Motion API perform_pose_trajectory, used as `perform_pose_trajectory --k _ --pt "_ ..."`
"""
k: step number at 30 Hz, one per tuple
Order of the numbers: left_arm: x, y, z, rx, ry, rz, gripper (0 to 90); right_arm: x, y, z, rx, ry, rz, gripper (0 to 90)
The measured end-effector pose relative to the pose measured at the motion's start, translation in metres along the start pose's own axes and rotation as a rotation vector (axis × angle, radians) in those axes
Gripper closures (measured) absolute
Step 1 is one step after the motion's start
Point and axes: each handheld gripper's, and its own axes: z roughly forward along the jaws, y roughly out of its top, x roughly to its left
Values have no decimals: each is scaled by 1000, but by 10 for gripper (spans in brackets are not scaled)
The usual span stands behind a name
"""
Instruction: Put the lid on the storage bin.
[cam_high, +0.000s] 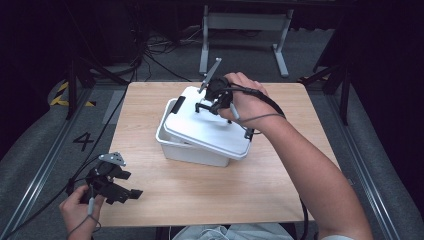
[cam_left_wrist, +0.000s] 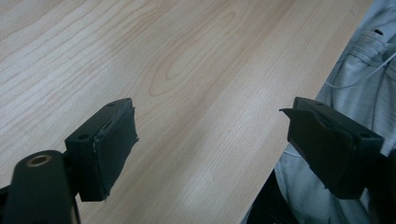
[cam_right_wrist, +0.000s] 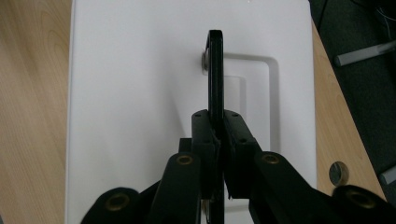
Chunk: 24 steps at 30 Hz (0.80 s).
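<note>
Right tongs (cam_right_wrist: 218, 154) clamped on white bin's (cam_high: 192, 150) lid handle (cam_right_wrist: 215, 70).

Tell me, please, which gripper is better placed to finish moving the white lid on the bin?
Right. The right gripper is already shut on the lid's black handle, above the white lid lying askew on the white bin. The left gripper is open near the table's front-left edge, apart from the bin.
</note>
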Motion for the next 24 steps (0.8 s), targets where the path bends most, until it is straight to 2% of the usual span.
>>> perform_pose_trajectory --k 9,18,24 --pt "1 0 0 -12 -4 -3 161 2 17 25 30 22 -51 853" --pt "1 0 -1 -14 -9 1 161 2 26 43 41 34 -70 852" --pt "1 -1 -1 -13 -9 -2 161 -1 29 47 37 31 -82 851"
